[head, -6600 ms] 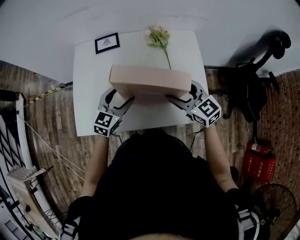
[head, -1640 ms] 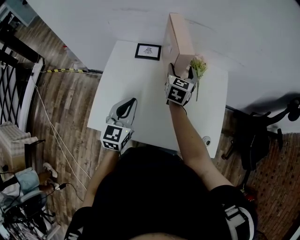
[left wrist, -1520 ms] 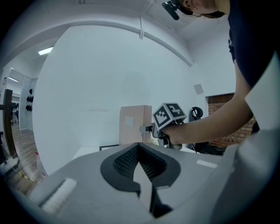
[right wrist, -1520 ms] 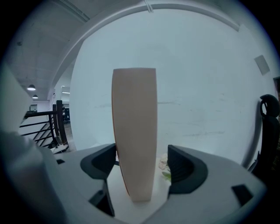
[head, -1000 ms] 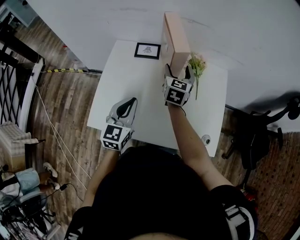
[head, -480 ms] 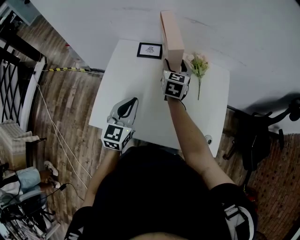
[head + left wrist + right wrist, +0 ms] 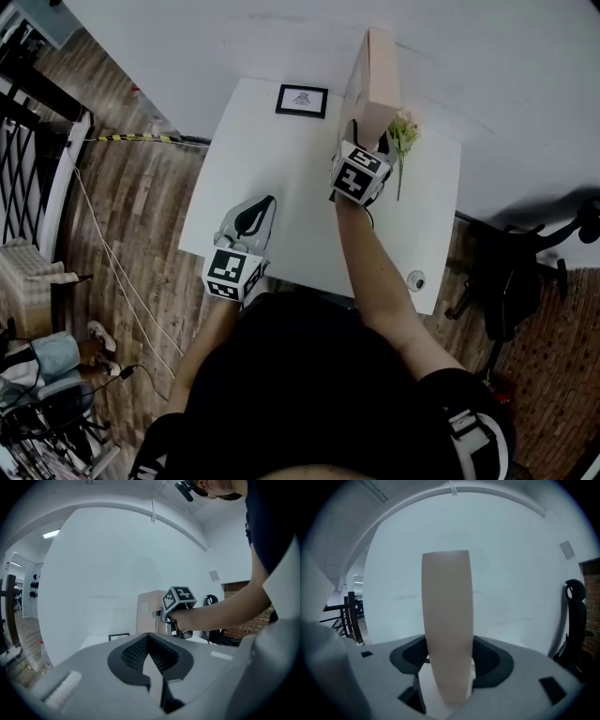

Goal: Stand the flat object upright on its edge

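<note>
Beige flat box [image 7: 373,75] stands upright on its edge at the back of the white table [image 7: 281,169], just beside the flower [image 7: 404,141]. R gripper [image 7: 367,141] has the box's near end between its jaws. They've just been closing, and the pads press on both faces. L gripper [image 7: 261,208] rests near the table's front-left edge, jaws fully together w/ nothing in them — well apart from the box.

The person wears a black short-sleeved top [image 7: 319,394]. The left gripper [image 7: 267,201] and the right gripper [image 7: 367,134] have light grey bodies with black ribbed pads [image 7: 133,652]. Each one carries a white cube [image 7: 230,274] printed with black square markers.
</note>
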A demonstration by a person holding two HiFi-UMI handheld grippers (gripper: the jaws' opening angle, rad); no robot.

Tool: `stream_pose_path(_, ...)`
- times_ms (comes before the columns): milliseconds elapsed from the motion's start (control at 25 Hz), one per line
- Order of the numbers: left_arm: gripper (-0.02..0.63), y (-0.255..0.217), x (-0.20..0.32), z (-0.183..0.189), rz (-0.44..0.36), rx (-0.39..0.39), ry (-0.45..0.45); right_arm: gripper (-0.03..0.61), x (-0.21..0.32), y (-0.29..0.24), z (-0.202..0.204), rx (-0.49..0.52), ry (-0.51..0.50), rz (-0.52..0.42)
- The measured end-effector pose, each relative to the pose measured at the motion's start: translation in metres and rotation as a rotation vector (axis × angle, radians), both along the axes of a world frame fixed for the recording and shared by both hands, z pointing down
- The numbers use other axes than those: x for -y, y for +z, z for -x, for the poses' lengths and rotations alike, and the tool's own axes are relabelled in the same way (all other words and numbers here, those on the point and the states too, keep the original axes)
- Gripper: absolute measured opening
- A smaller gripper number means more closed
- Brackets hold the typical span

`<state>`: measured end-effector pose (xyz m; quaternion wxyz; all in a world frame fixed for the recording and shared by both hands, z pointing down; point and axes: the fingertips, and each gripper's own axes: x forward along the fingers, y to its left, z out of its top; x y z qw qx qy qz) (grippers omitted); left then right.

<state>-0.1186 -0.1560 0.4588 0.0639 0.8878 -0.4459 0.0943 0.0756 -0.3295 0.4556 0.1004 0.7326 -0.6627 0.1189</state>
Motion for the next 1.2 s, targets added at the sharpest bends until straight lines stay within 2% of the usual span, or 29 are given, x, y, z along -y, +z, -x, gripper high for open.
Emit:
stream_pose_path(120,0.012,0.003,-0.001,0.0,0.006,0.0,0.006,0.29,0.0,0.007,-0.005,0.007,0.041,0.018)
stream_pose_path(320,0.012,0.006,-0.002,0.003,0.013,-0.001,0.007,0.29,0.003,0.011,0.009,0.004,0.05,0.025)
stream_pose_path(1200,0.012,0.005,-0.005,-0.002,0.039,-0.027,0.016,0.29,0.003,0.011,0.011,0.024,0.002,0.036)
